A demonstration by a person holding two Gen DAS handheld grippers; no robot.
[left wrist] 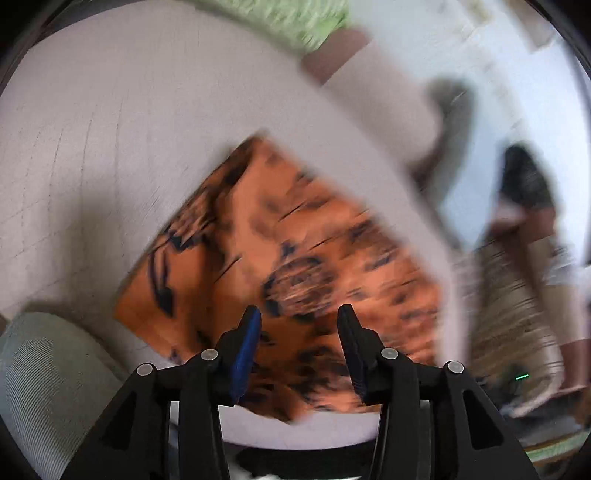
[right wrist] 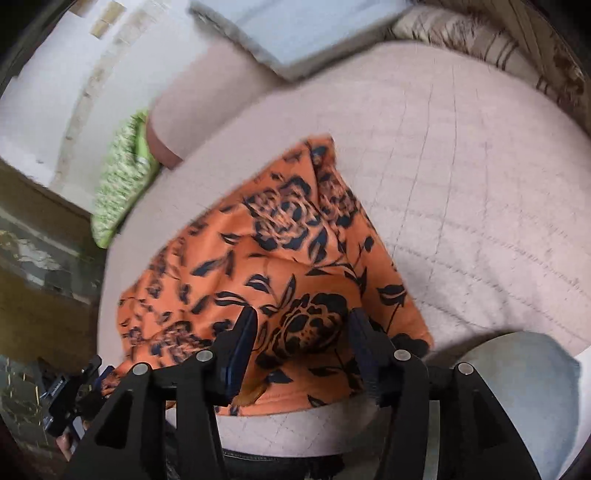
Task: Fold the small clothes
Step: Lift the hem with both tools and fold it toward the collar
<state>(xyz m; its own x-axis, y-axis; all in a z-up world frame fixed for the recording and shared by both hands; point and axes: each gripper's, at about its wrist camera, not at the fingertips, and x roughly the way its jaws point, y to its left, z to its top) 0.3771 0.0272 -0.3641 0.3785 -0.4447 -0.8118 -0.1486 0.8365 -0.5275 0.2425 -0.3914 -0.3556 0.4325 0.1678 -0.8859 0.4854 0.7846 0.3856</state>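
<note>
- On the pale quilted cover (right wrist: 461, 166), near its front edge, lies the orange cloth (right wrist: 280, 258) with dark flowers, folded into a rough rectangle and lying fairly flat.
- It looks thin, soft and light; it should drape and slip over itself, so a fold may slide open if nudged.
- The best hold, I judge, is a pinch at a corner or along a free edge, where the layers can be caught together.
- The left gripper (left wrist: 299, 317) hangs over the near part of the cloth, its jaws spread with nothing between them; this view is blurred, so whether the tips brush the fabric I cannot say.
- The right gripper (right wrist: 303, 321) hangs over the near edge too, jaws apart and pinching nothing.
- The cover is padded and stitched in squares, so it will give under pressure.
- Beyond it are a green cushion (right wrist: 122, 177), a patterned pillow (right wrist: 480, 33) and a pale wall (right wrist: 44, 92).
</note>
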